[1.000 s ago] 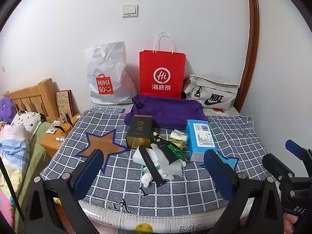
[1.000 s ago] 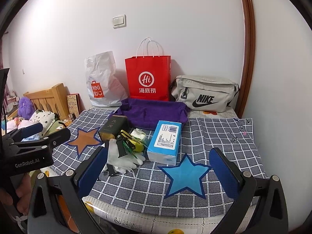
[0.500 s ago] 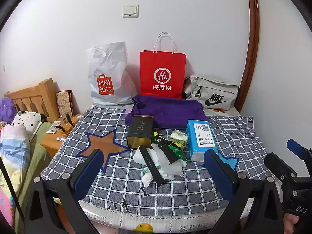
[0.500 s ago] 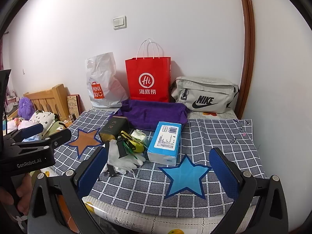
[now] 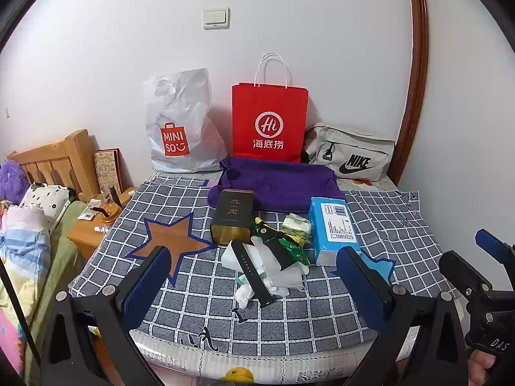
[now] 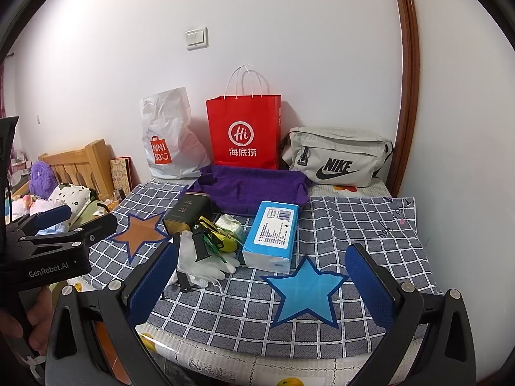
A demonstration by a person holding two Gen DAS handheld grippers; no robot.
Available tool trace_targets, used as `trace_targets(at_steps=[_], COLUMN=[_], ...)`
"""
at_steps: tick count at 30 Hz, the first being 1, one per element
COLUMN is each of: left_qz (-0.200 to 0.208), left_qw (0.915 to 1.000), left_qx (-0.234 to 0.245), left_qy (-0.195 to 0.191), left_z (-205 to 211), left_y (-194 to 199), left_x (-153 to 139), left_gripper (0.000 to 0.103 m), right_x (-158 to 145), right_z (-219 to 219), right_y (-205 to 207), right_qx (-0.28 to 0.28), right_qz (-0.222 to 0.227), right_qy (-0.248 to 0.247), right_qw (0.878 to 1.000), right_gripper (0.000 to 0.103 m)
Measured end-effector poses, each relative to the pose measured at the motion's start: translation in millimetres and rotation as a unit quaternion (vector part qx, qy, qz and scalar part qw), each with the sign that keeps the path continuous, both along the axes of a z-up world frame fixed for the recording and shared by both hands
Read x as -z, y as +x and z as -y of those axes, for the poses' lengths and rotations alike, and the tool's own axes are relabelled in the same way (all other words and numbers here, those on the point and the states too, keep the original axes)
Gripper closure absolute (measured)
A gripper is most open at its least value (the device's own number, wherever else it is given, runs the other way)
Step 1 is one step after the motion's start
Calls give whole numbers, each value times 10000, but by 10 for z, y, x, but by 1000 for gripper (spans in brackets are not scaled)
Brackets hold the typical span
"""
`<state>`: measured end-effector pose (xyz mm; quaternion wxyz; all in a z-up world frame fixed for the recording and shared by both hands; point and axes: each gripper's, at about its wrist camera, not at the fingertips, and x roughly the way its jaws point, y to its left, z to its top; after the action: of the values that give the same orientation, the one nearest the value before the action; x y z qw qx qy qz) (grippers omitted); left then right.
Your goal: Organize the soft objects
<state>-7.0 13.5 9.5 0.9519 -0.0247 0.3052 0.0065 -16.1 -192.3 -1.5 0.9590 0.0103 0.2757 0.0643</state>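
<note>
Left gripper (image 5: 254, 280): blue-padded jaws spread wide, empty, held above the near edge of the grey checked cloth (image 5: 309, 308) that covers the table. Right gripper (image 6: 262, 281): jaws likewise spread wide and empty, above the near right part of the same cloth. Each gripper appears at the margin of the other's view, and part of a hand (image 6: 19, 325) grips the left unit's handle.

Task items lie in a loose cluster at the cloth's centre. A white disposable glove (image 6: 199, 262) lies nearest, with a black watch strap (image 5: 252, 271) across it. Just beyond are a yellow-green crumpled wrapper (image 6: 219, 239) and a small pale green packet (image 5: 296, 223). To the left of these lies a dark rectangular tin with gold lettering (image 5: 233, 218), on its side. To the right lies a blue soft tissue pack (image 6: 273, 234), touching the far point of a blue star patch (image 6: 304, 292). A brown star patch (image 5: 173, 241) sits to the left of the cluster.

A folded purple towel (image 5: 276, 186) lies beyond the cluster. Against the far wall stand a white plastic Miniso bag (image 5: 180, 125), a red paper carrier bag (image 5: 270, 122) and a grey Nike waist bag (image 6: 338, 156), left to right.

A wooden headboard (image 5: 54, 160) is at far left.
</note>
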Motion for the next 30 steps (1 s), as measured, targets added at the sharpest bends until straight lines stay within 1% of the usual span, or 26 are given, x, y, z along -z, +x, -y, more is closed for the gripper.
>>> trace_targets(at_steps=[23,27,30], left_qz=[13,34,4], left_qw=[10000,9999,9998], left_qx=[-26,-119,-169], left_qy=[7,101,146], left_z=[-48,-68,-83], left_y=[-20,-11,47], left_x=[2,1,17], left_gripper=[0,0,0], right_x=[-26,-39,-44], right_z=[20,14,9], right_y=[-14,-12,15], right_qx=[-4,-33,58], right_qz=[24,71,215], right_qy=[-20,-49,-141], right_qw=[10000,10000,9997], right_gripper=[1,1,1])
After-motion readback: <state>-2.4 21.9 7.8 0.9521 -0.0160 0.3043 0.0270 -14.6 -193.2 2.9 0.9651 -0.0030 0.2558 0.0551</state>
